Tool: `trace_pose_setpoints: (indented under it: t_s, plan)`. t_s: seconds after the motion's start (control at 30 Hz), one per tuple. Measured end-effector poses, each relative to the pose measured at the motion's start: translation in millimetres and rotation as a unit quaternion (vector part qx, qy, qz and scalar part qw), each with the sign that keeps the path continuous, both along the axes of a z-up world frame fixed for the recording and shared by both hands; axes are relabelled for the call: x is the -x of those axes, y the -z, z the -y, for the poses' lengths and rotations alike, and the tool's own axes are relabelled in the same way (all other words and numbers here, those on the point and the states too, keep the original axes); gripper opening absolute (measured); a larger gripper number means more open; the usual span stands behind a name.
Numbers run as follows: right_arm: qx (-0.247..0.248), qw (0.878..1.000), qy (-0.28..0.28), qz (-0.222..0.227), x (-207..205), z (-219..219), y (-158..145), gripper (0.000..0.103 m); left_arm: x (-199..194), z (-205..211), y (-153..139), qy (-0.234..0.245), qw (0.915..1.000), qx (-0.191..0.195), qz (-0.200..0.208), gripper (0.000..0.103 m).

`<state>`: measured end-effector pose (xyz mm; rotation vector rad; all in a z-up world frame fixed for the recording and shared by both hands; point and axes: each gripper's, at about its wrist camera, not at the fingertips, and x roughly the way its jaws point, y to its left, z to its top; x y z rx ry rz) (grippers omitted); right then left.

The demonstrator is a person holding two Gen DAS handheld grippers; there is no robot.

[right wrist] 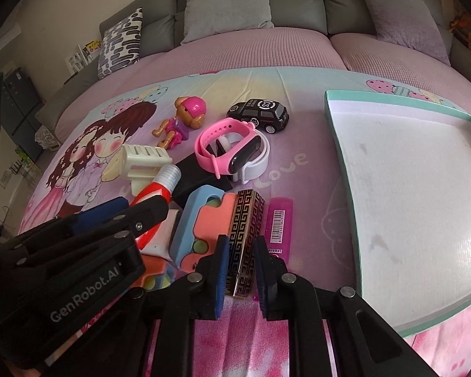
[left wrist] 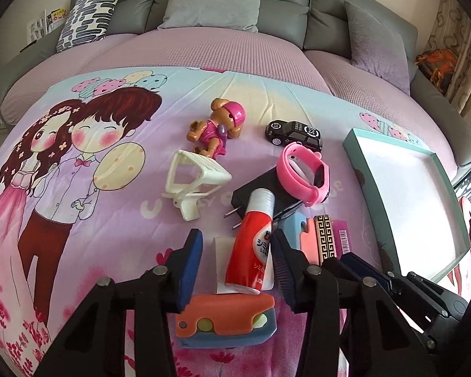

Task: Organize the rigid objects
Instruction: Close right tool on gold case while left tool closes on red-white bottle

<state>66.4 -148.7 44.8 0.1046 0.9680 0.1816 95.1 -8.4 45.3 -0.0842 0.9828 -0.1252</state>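
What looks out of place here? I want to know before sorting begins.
The toys lie jumbled: the red tube rests across the black plug, the pink watch sits on it, and the tray holds nothing.

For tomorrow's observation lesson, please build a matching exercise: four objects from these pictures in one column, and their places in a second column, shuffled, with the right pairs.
Objects
1. red tube
2. black-and-gold patterned case
3. toy car
4. teal-rimmed tray

Places
A. far side of the cloth, beyond the pink watch
B. between the left gripper fingers
C. at the right of the cloth, holding nothing
D. between the right gripper fingers

Pairs: 1-B, 2-D, 3-A, 4-C
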Motion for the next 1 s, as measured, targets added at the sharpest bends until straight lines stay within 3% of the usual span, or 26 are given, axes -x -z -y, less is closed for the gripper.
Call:
trace_pose_setpoints:
  t_s: [0.2,0.53,0.73,1.0]
  plan:
    - [0.01,1.0,0.0,0.004,-1,-3,2,0.018,-2,1,5,0.0,0.9999,-0.016,-0.004,0.026]
    - [0.044,0.999,-0.009,0.014,-1,-10,2,0.019,-2,-8,5,-0.014,0.9999,0.002,-0.001,0.026]
    - [0.071,0.997,-0.009,0.018,0,-13,1,0.028,-3,-12,6,-0.021,0.9997,0.007,-0.002,0.026]
    - [0.087,0.996,-0.024,0.014,4,-17,0,0.029,-2,-15,6,-0.022,0.9996,0.017,-0.003,0.026]
